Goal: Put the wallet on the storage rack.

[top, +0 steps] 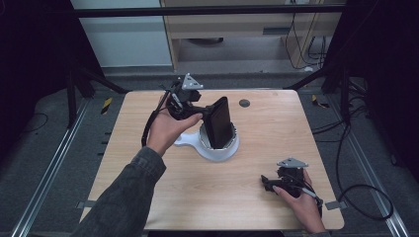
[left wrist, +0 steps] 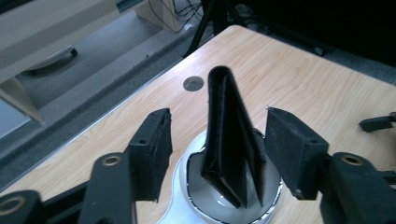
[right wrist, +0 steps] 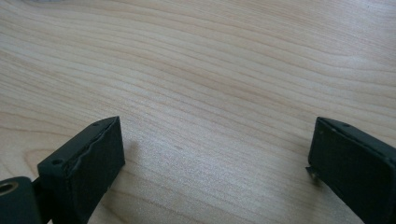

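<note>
A black folded wallet (top: 218, 122) stands on end, leaning, inside a white round dish (top: 218, 152) with a short handle near the table's middle. My left gripper (top: 204, 110) is held beside the wallet's upper part. In the left gripper view the wallet (left wrist: 229, 135) rises between the two pads (left wrist: 152, 149), with a gap on each side, so the left gripper (left wrist: 217, 116) is open and not pressing on it. The dish rim (left wrist: 184, 186) lies below. My right gripper (top: 267, 183) rests low at the front right, open (right wrist: 215, 140) over bare wood.
The light wooden table (top: 267, 133) has a small round grey hole (top: 244, 103) behind the dish. Black frame bars and cables run around the table's edges. A sleeve and forearm reach in from the bottom left.
</note>
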The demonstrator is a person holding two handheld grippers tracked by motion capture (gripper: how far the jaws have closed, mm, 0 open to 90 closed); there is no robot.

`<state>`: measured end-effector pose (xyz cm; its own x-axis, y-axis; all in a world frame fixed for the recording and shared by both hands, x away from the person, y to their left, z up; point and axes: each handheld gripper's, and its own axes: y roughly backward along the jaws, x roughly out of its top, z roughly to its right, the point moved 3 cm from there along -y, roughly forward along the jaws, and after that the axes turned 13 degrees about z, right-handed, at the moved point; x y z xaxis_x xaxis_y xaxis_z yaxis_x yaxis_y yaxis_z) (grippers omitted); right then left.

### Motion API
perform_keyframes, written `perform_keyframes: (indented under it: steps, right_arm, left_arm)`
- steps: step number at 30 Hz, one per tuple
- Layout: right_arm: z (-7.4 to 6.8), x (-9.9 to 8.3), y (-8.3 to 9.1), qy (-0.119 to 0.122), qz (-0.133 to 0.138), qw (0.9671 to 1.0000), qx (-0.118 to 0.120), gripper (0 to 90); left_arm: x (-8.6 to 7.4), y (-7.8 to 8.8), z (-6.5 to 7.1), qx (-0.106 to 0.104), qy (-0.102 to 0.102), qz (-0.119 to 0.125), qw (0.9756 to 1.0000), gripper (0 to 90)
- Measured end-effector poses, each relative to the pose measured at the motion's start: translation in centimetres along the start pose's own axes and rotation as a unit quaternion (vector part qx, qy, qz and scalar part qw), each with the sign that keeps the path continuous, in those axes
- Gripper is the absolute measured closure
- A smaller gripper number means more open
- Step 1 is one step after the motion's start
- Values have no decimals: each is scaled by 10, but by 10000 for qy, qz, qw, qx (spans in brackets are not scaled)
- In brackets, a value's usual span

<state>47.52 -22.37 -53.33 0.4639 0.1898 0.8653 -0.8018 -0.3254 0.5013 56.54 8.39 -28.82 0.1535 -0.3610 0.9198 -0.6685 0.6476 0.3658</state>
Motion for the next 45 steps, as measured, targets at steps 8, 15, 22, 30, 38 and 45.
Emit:
perform_keyframes:
  steps: [8, 15, 22, 30, 38, 45]
  right_arm:
    - [0, 0, -1, 5, -13, 10000, -3, 24]
    - [0, 0, 0, 21, -17, 10000, 4, 24]
    - [-1, 0, 0, -24, -21, 10000, 5, 24]
    - [-1, -1, 1, -7, -8, 10000, -26, 24]
    - [-1, -1, 1, -1, -6, 10000, -33, 24]
    - [-2, -1, 2, -60, -23, 10000, -31, 24]
  left_arm:
    - [-1, 10, 16, -294, 89, 69, 9995, 220]
    - [-20, 11, 40, -466, 86, -72, 9989, 111]
    - [-40, 15, 60, -669, 35, -13, 9977, 76]
    - [-79, 18, 75, -1017, 426, 90, 9939, 60]
    - [-131, 14, 88, -978, 204, -293, 9946, 59]
    - [-153, 17, 77, -729, 239, -388, 9963, 62]
